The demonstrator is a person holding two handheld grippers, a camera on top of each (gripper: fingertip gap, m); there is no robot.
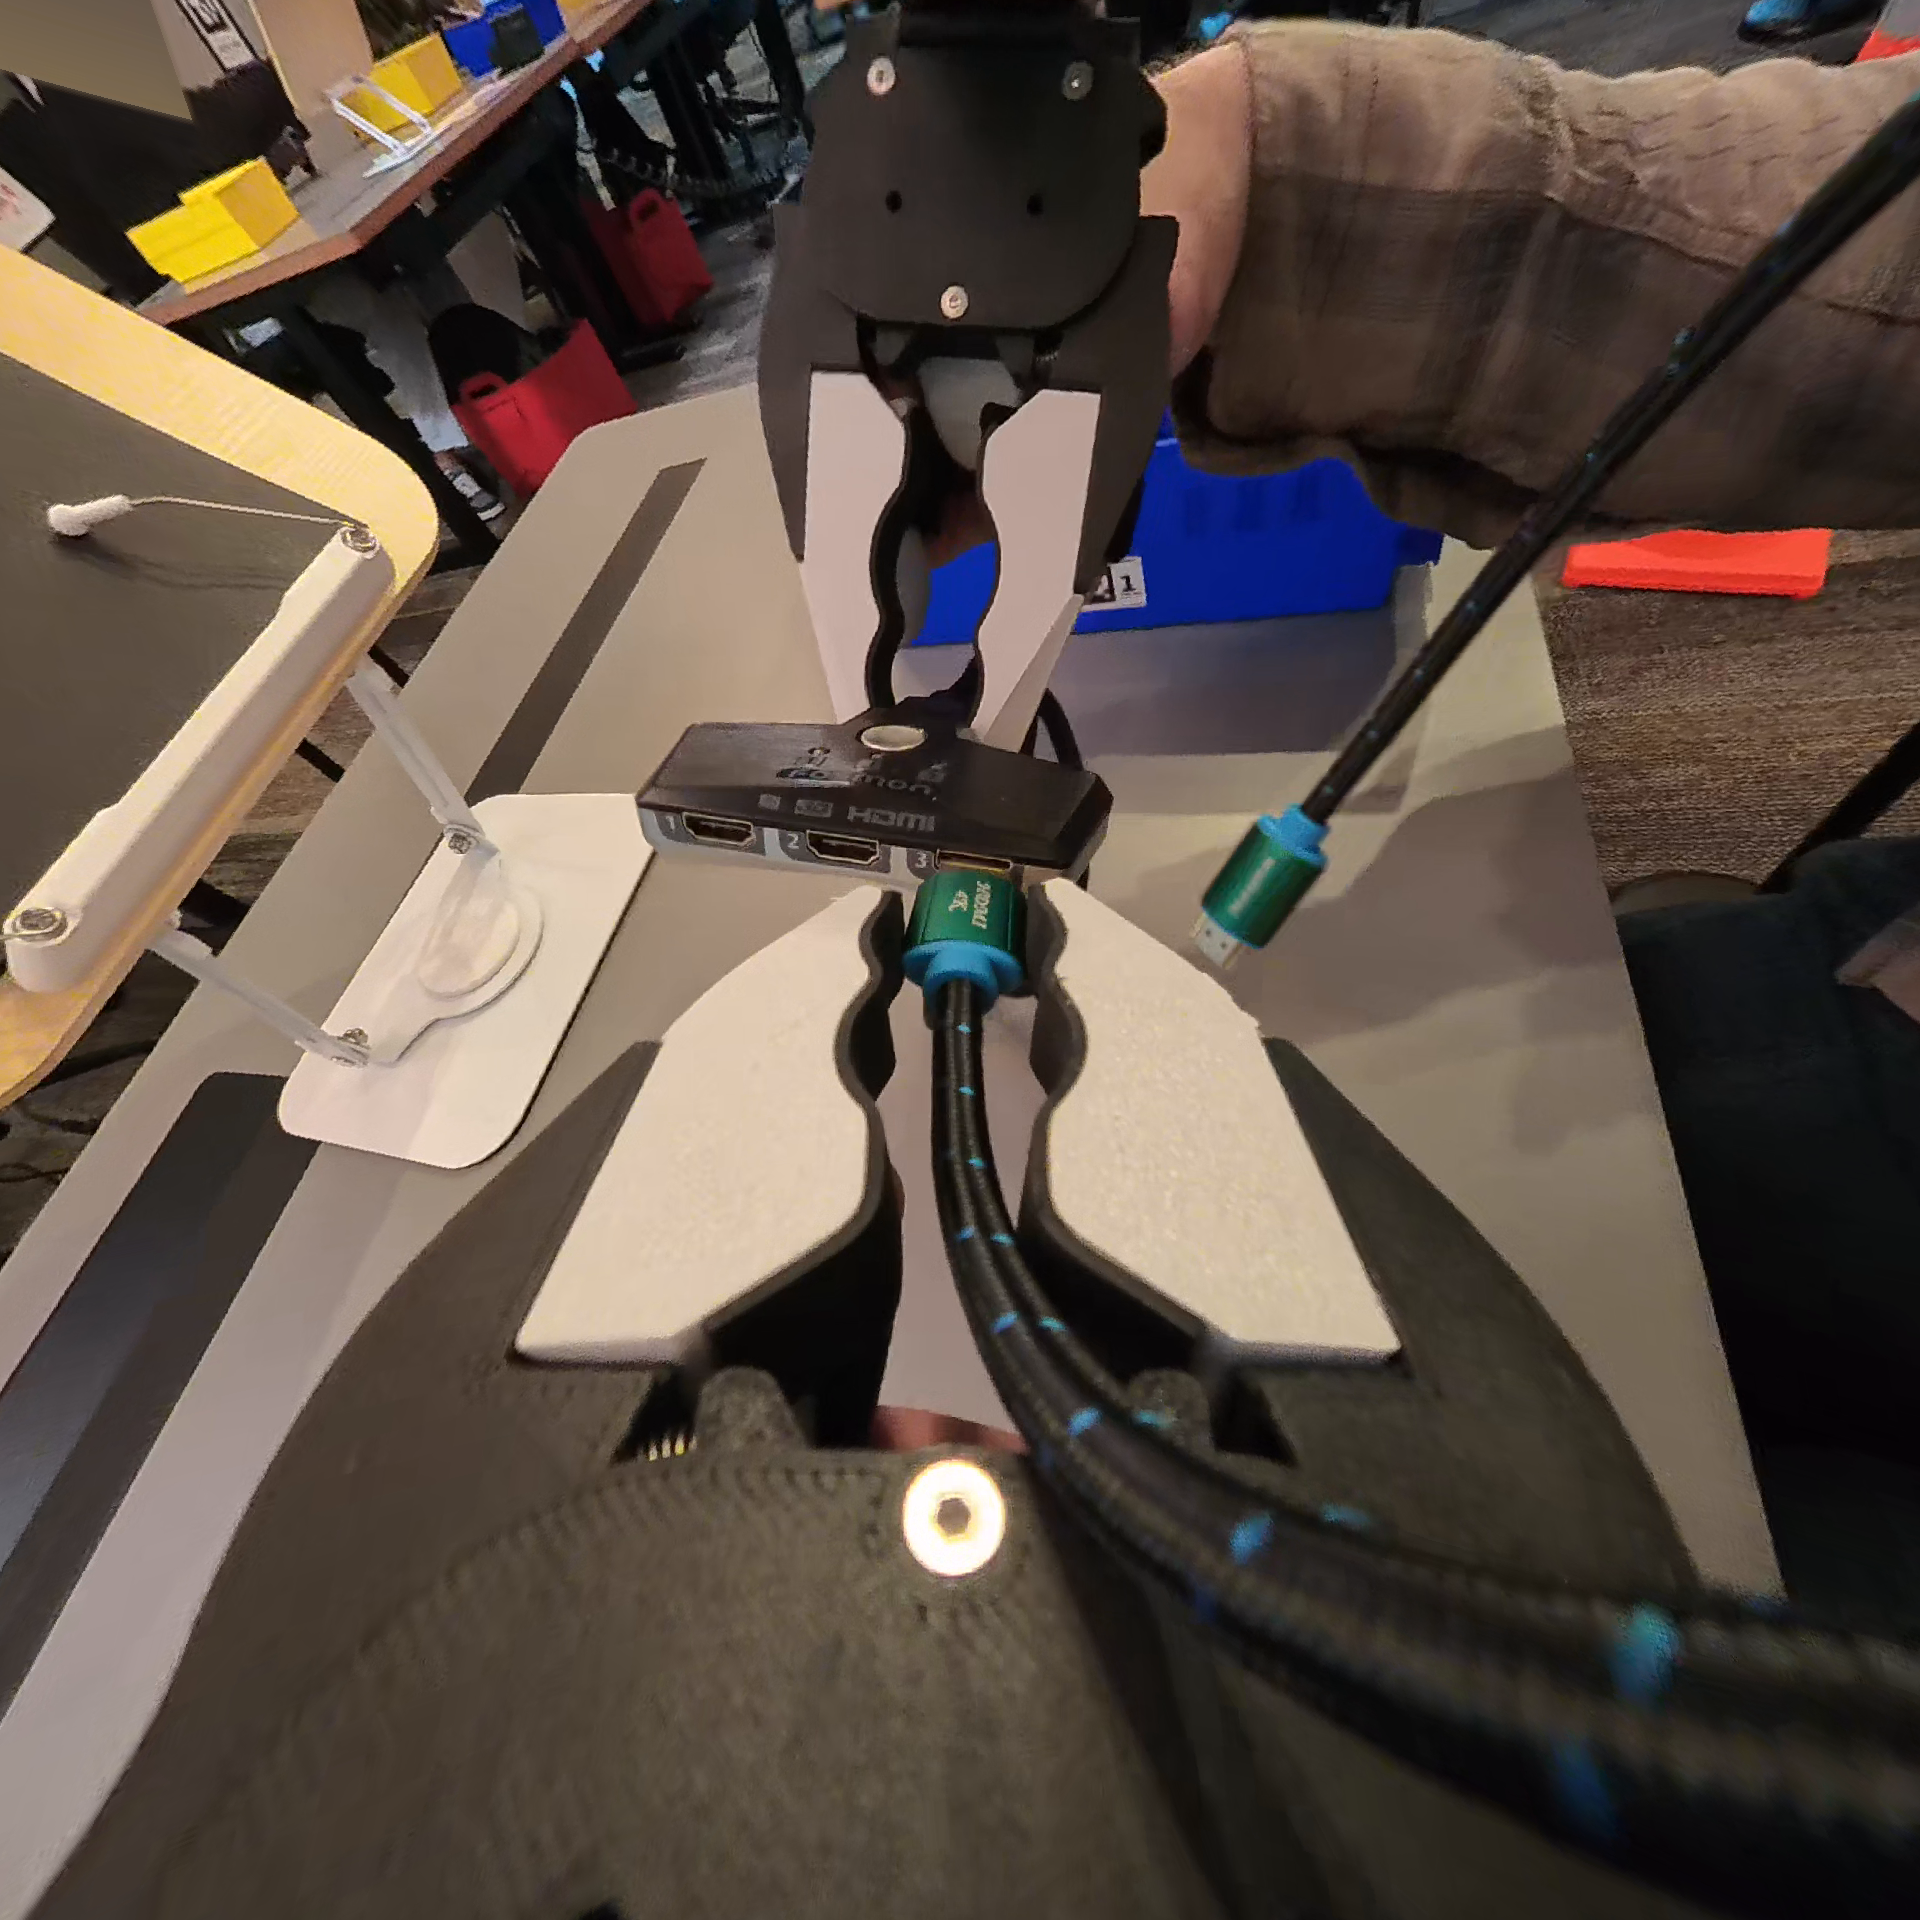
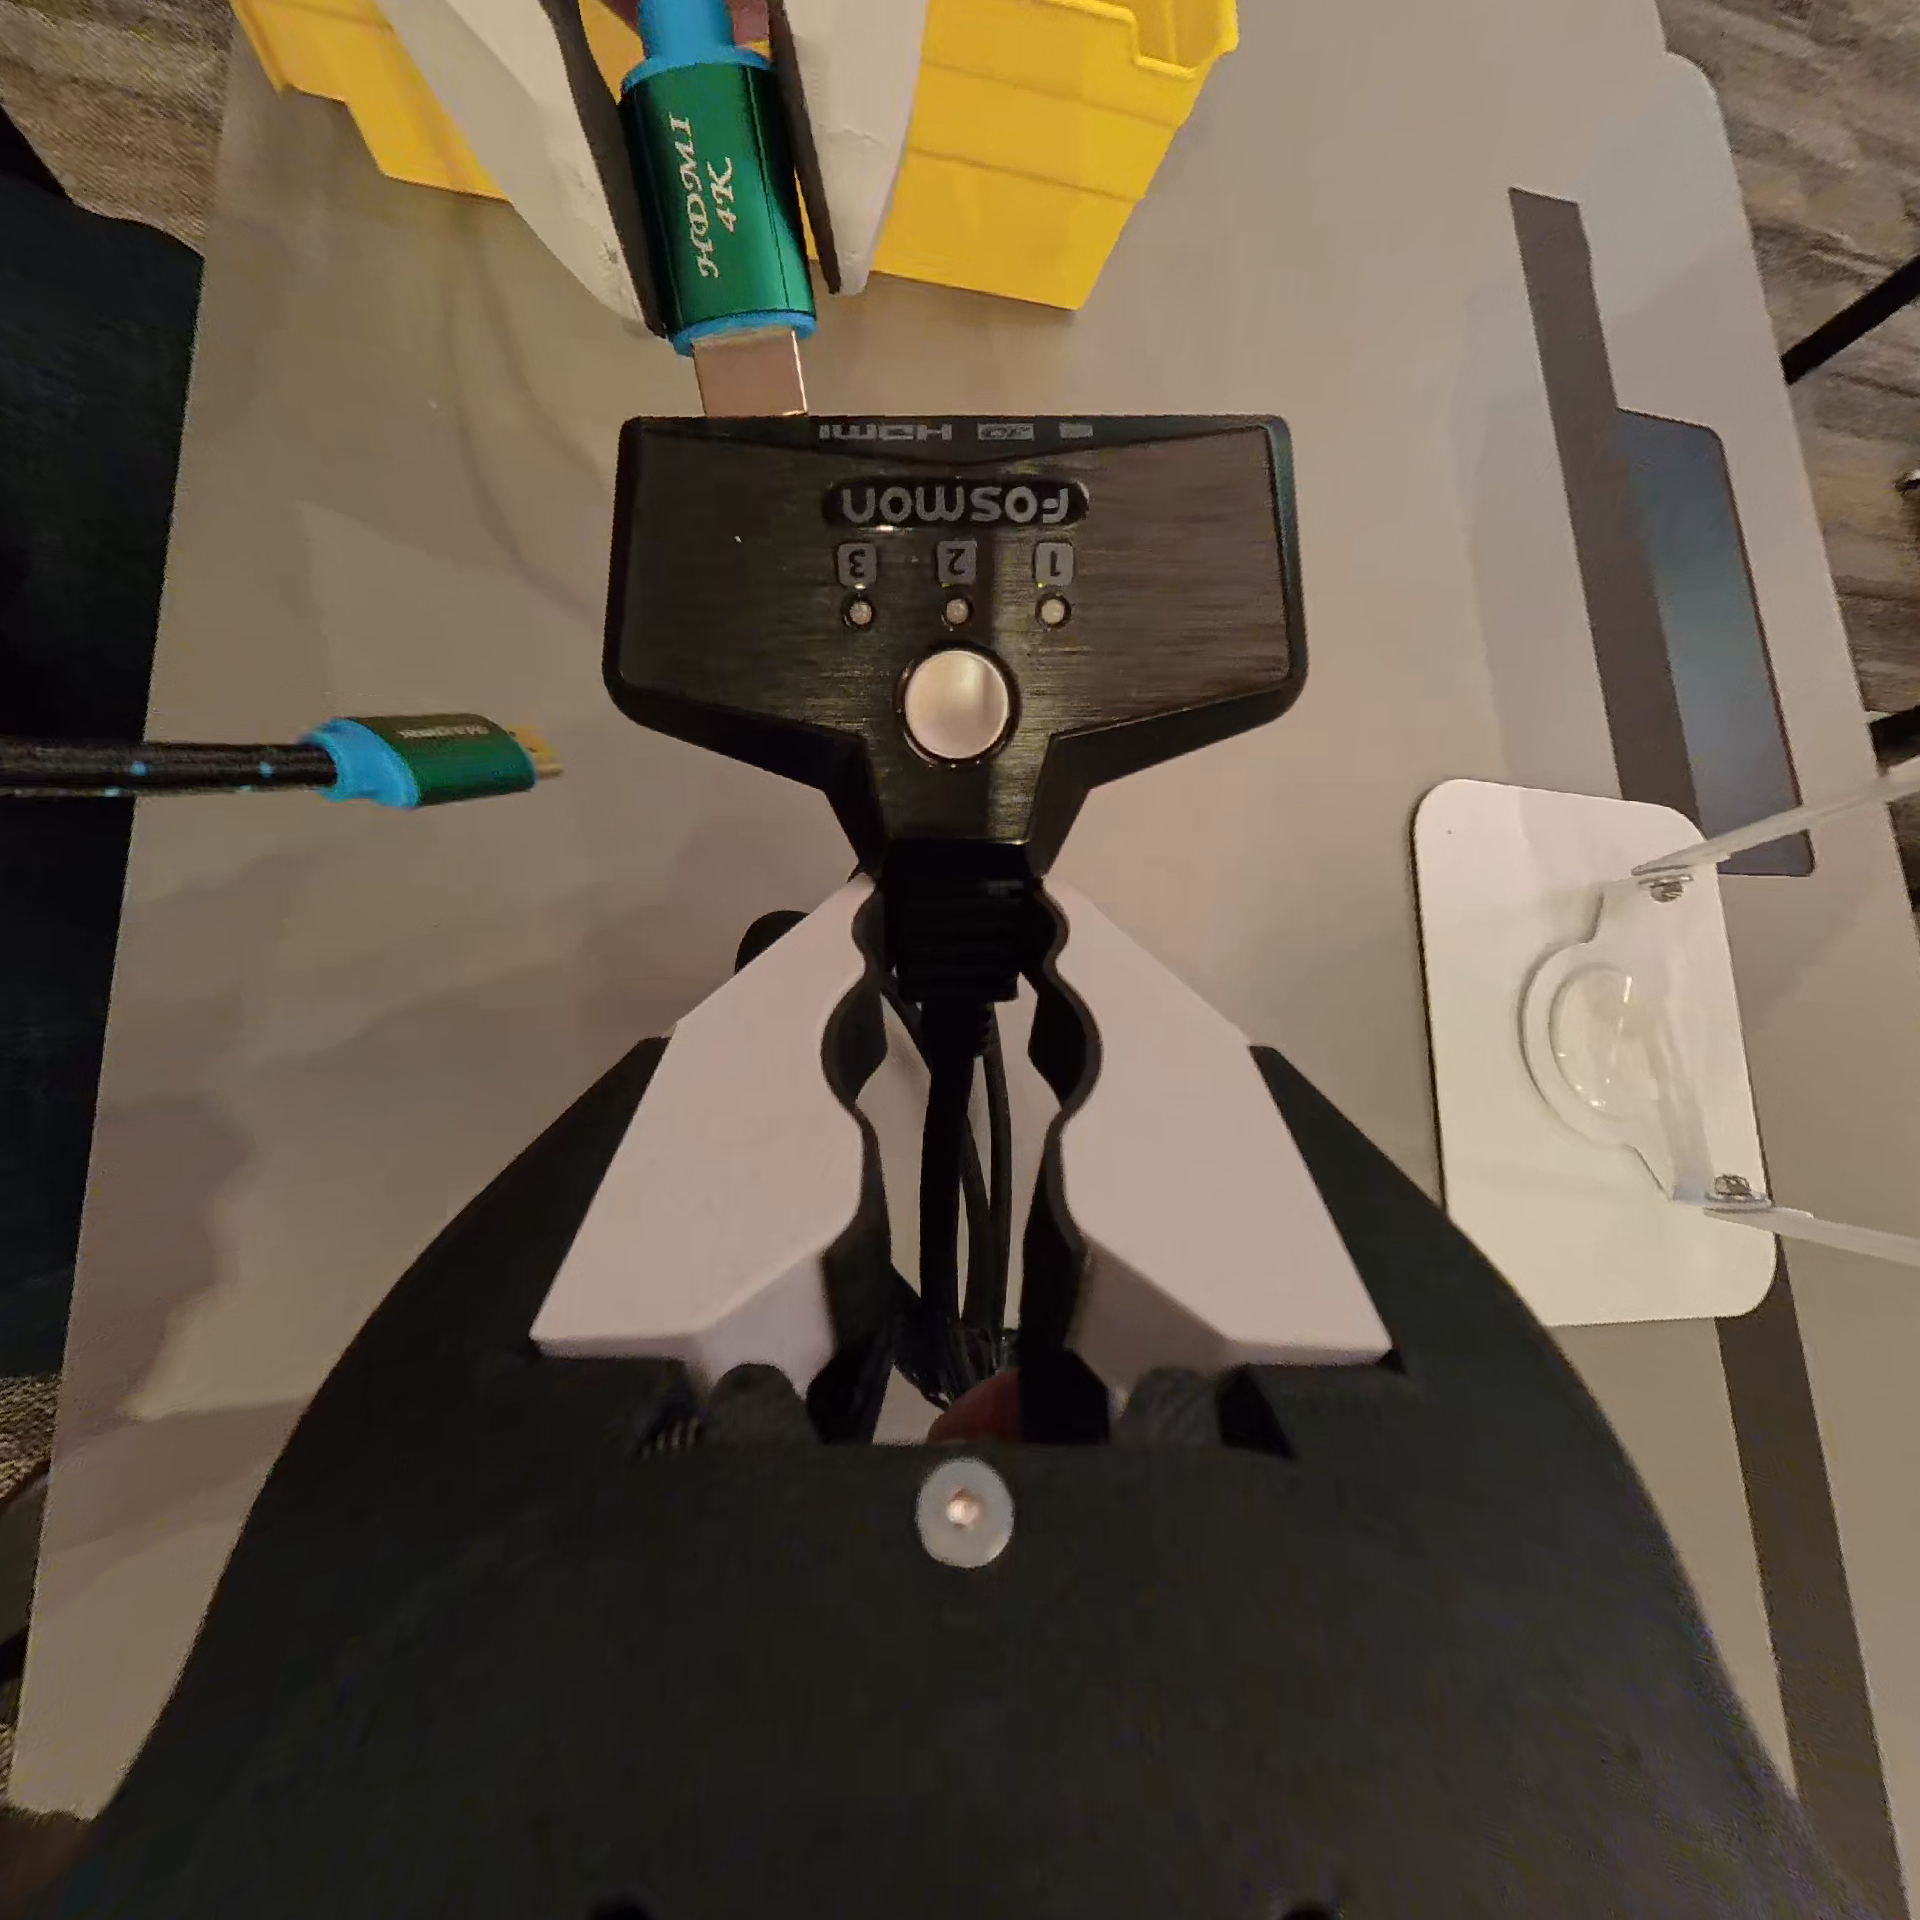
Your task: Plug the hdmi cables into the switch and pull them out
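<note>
**Green plug meets the third port as both my claws hold firm**

My left gripper point(image 1: 961, 935) is closed on the green HDMI plug point(image 1: 964, 914), its white fingers point(image 1: 769, 1039) pinching the metal shell just behind the tip, the braided black-and-blue cable point(image 1: 971, 1143) trailing back between them. The plug's gold tip sits at the mouth of the rightmost port of the black switch point(image 1: 873, 800); in the right wrist view part of the tip is bare, so I judge it only partly seated. My right gripper point(image 2: 961, 914) is closed on the ribbed strain relief point(image 2: 958, 925) at the switch's tail, steadying the box just above the grey table point(image 2: 416, 1039).

To do this well, I would keep the plug square to the port face, since in the right wrist view it leans slightly aslant, and push straight along the port's axis while my right claw braces against the shove. Twisting risks jamming the tip or levering the switch out of my hold.

A second green plug point(image 1: 1257, 894) lies loose on the table beside the switch, near but apart, its tip pointing toward the box. The two other ports are empty. Yellow bins point(image 2: 1039, 156) stand close behind my left claw, limiting room for drawing back; a white stand base point(image 2: 1558, 1039) with clear struts occupies the far side. The table edge lies well off on either flank.
</note>
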